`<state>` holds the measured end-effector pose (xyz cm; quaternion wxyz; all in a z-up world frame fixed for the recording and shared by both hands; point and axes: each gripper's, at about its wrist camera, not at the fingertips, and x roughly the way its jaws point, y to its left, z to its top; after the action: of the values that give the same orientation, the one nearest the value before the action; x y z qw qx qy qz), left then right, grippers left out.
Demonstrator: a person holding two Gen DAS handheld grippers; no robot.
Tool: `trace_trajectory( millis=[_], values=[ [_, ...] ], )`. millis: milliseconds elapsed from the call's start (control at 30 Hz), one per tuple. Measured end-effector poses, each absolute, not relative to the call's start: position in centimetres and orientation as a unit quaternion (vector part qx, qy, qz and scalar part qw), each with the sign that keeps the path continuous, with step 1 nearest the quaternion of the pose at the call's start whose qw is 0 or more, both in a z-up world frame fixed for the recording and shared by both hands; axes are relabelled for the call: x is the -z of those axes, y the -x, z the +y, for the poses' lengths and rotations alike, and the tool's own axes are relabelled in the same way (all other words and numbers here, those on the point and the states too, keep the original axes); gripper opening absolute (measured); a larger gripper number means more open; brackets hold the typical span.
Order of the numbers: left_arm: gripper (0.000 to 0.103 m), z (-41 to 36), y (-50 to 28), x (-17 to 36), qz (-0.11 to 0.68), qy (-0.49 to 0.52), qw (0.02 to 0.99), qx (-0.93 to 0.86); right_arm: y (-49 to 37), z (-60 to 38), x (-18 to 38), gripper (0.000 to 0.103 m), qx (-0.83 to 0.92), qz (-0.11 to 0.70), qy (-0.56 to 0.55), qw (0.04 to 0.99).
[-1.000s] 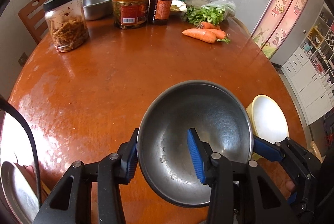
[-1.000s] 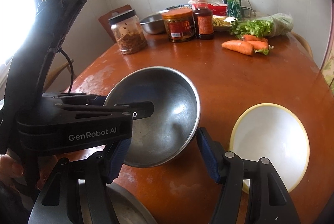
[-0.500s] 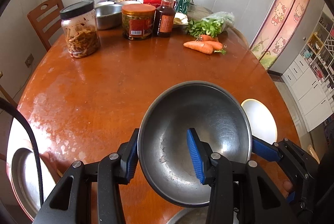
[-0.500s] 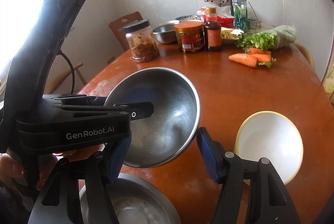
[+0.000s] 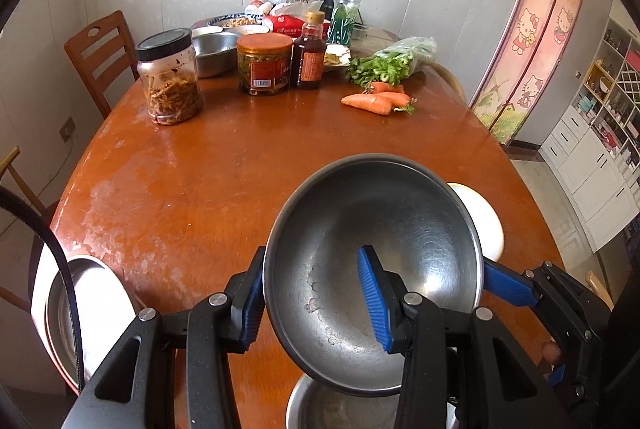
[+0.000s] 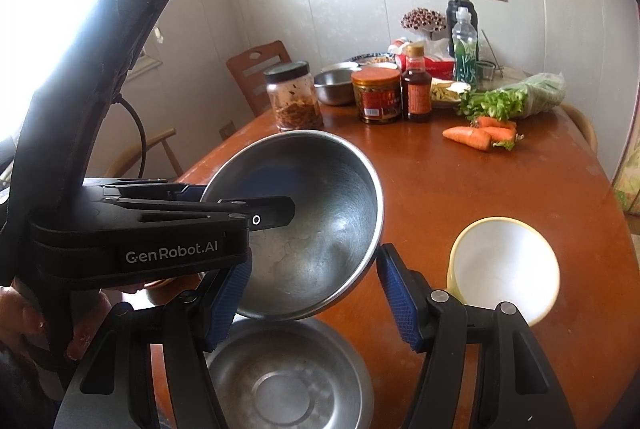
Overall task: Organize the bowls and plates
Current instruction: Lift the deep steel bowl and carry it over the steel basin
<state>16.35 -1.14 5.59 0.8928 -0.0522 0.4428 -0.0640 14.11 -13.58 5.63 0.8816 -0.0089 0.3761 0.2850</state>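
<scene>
Brushed steel bowl (image 5: 372, 269), dull sheen, faint water spots inside. Second steel bowl (image 6: 288, 377) below, same finish. Pale plastic bowl (image 6: 504, 269), matt white inside, cream rim. Glossy, worn varnished wood table (image 5: 240, 169), whitish scuffs. Ribbed blue rubber pads (image 5: 374, 299) on matt black plastic left gripper (image 5: 312, 301).

A steel bowl (image 5: 372, 269) hangs tilted above the near edge of the desk (image 5: 240, 165), its rim between the jaws of the left gripper (image 5: 312, 293). Directly beneath it sits a second steel bowl (image 6: 288, 377). A plastic bowl (image 6: 504, 265) stands just to the right on the desk. The right gripper (image 6: 316, 301) hovers between the two, its jaws apart. At the far edge stand jars, a sauce bottle (image 5: 308, 57) and carrots (image 5: 376, 101). A plate (image 5: 84, 313) lies at the left edge.
</scene>
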Motion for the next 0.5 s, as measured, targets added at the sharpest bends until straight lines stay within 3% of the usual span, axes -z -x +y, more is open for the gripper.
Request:
trace_trajectory(
  millis=[500],
  values=[
    [0.044,-2.7,-10.8,-5.6,0.433,0.045,0.898,0.068,-8.0,-15.3,-6.3,0.068,-0.289,0.355,0.014,0.889]
  ],
)
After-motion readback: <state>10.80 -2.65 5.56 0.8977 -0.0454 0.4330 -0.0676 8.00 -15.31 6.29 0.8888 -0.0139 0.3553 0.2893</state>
